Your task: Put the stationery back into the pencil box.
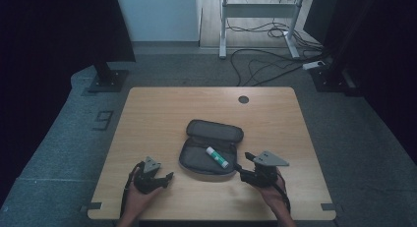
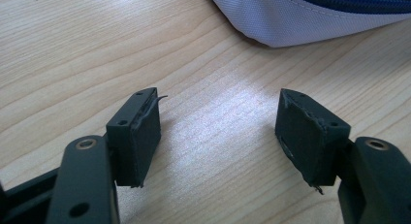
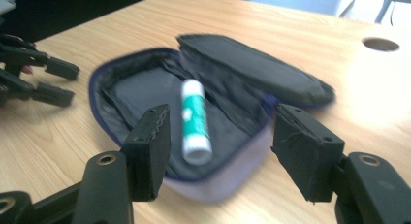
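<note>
An open dark pencil pouch (image 1: 195, 159) lies at the middle front of the wooden table (image 1: 162, 104), its lid (image 1: 215, 130) folded back. A white and green glue stick (image 1: 217, 157) lies inside it. My right gripper (image 1: 243, 161) stands open just right of the pouch, its jaws pointing at it. In the right gripper view the glue stick (image 3: 195, 120) and the pouch (image 3: 131, 93) lie ahead of the open right gripper (image 3: 223, 115), untouched. My left gripper (image 1: 168, 178) rests open on the table left of the pouch. In the left gripper view the left gripper (image 2: 220, 102) holds nothing, and the pouch's edge (image 2: 291, 15) is beyond.
A round cable hole (image 1: 243, 99) sits near the table's far edge. On the floor beyond are cables (image 1: 265, 65), a white desk frame (image 1: 258, 11) and a dark stand base (image 1: 105, 79). The other hand's gripper (image 3: 70, 84) appears at the left of the right gripper view.
</note>
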### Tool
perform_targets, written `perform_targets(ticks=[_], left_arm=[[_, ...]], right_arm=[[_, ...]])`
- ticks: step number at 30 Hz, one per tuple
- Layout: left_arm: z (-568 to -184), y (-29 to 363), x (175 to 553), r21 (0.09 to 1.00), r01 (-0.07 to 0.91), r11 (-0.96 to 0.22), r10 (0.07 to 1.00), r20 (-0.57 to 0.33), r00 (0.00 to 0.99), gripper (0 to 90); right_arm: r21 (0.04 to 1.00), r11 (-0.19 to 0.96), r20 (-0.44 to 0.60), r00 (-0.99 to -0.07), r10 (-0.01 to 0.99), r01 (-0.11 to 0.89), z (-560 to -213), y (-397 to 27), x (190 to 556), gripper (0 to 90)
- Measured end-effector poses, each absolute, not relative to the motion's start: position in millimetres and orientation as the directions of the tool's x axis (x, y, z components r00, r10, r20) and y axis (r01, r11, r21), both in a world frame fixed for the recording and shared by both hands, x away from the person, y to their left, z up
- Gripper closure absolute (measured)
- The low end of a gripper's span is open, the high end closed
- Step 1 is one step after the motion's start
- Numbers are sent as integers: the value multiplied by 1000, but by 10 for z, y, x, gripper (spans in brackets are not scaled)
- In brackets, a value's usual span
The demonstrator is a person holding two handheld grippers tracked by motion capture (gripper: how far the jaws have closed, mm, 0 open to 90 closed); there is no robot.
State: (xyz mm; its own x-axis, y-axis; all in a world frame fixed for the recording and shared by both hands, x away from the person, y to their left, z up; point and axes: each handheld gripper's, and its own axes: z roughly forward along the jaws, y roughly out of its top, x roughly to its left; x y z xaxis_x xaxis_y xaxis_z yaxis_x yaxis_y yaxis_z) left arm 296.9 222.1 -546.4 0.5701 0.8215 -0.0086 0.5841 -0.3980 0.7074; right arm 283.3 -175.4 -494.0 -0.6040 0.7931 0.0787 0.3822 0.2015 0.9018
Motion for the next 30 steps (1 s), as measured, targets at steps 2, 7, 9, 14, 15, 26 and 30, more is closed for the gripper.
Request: perform_targets(ticks=[2, 7, 9, 14, 15, 26, 30], left_arm=[[-5464, 2221, 2969, 707, 584, -398, 822, -8, 570, 331], [-5464, 2220, 2969, 707, 584, -398, 821, -9, 570, 330], [-5464, 2220, 2969, 707, 584, -398, 821, -8, 570, 330], [-5464, 2220, 2969, 708, 584, -398, 822, -9, 570, 330], [-5464, 2220, 2969, 708, 584, -398, 822, -9, 570, 330], [-5465, 2219, 2971, 707, 584, -398, 821, -9, 570, 327], [-5465, 2218, 2973, 707, 584, -398, 821, -9, 570, 326]], right_arm=[[898, 198, 80, -586, 807, 394, -4997, -1856, 2807, 375], [877, 181, 101, -539, 836, 446, -5194, -2094, 2748, 374], [867, 179, 106, -522, 846, 466, -5285, -2170, 2729, 374], [843, 177, 116, -494, 862, 507, -5442, -2294, 2699, 374], [841, 176, 116, -488, 865, 512, -5458, -2308, 2705, 374], [824, 169, 118, -457, 882, 541, -5518, -2353, 2759, 372], [822, 171, 117, -456, 882, 543, -5519, -2350, 2766, 368]])
